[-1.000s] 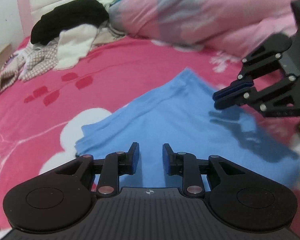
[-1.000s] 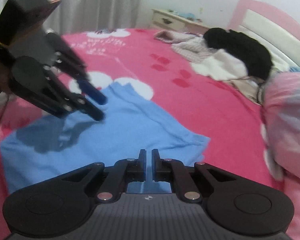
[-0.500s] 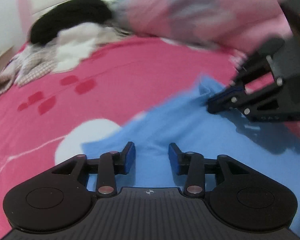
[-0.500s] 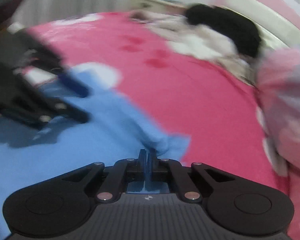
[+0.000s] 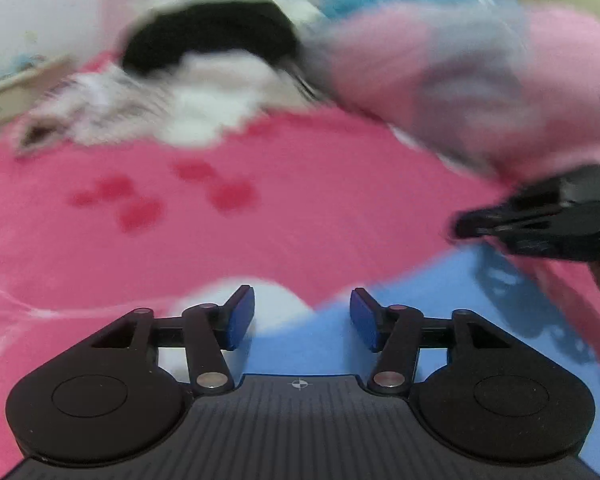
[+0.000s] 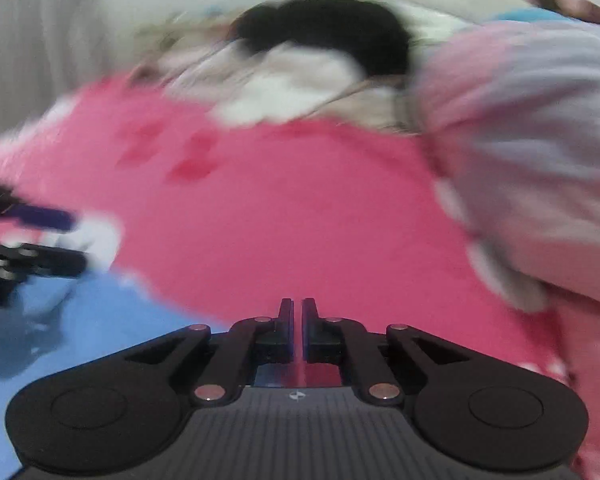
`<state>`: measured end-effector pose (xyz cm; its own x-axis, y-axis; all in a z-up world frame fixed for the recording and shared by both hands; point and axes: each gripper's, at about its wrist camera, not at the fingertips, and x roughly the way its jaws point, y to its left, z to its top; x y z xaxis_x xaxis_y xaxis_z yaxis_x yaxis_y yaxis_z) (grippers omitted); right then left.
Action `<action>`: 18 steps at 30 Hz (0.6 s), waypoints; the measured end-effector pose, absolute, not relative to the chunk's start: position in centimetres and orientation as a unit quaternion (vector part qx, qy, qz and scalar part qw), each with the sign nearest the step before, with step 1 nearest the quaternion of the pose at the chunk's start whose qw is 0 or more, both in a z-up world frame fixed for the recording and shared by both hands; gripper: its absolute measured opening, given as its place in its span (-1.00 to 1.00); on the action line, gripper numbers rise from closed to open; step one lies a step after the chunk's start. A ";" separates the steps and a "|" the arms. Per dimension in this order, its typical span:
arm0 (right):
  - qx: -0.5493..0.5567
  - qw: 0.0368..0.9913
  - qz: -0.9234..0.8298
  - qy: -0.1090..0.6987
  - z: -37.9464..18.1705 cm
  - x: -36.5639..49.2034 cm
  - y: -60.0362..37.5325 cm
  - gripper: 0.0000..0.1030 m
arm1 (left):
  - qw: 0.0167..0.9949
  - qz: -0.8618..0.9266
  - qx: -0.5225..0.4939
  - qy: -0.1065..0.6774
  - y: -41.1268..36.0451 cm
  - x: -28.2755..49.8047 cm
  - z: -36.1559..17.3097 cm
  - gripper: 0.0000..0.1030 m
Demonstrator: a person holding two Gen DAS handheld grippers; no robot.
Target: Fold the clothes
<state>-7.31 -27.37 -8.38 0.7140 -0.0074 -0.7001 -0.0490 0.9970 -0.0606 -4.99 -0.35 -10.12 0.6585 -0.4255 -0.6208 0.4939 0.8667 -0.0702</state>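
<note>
A blue garment point(image 5: 440, 320) lies flat on a pink bedspread point(image 5: 280, 220), spread out so it can be folded. It fills the near part of the bedspread, under both grippers. Unfolded clothes, a black garment point(image 5: 208, 40) on white fabric point(image 5: 216, 96), sit heaped at the far edge of the bedspread beside a pink quilt point(image 5: 480, 80), probably waiting their turn.

The left gripper point(image 5: 302, 320) hovers over the blue garment's far edge, its blue-padded fingers wide apart and holding nothing. The right gripper point(image 6: 297, 330) has its fingers nearly together, with a thin gap showing only pink bedspread; no cloth is visibly pinched there. Both views are motion-blurred.
</note>
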 end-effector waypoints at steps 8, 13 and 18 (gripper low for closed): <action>-0.013 0.907 0.128 0.401 -6.9 -11.7 -25.4 -0.84 | 0.877 -0.321 0.014 0.358 2.9 -8.3 -8.3 0.06; -0.030 0.883 0.136 0.447 -9.6 -10.5 -24.0 -1.00 | 0.838 -0.356 0.126 0.393 -1.3 -9.3 -12.4 0.08; -0.022 0.905 0.041 0.423 -7.4 -10.3 -27.3 -0.88 | 0.885 -0.263 0.016 0.385 2.9 -5.3 -11.0 0.08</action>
<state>-10.29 -27.27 -7.43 0.6384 0.0564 -0.7677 -0.0937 0.9956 -0.0048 -5.26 2.92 -11.01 0.5656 -0.4529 -0.6892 0.4778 0.8611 -0.1737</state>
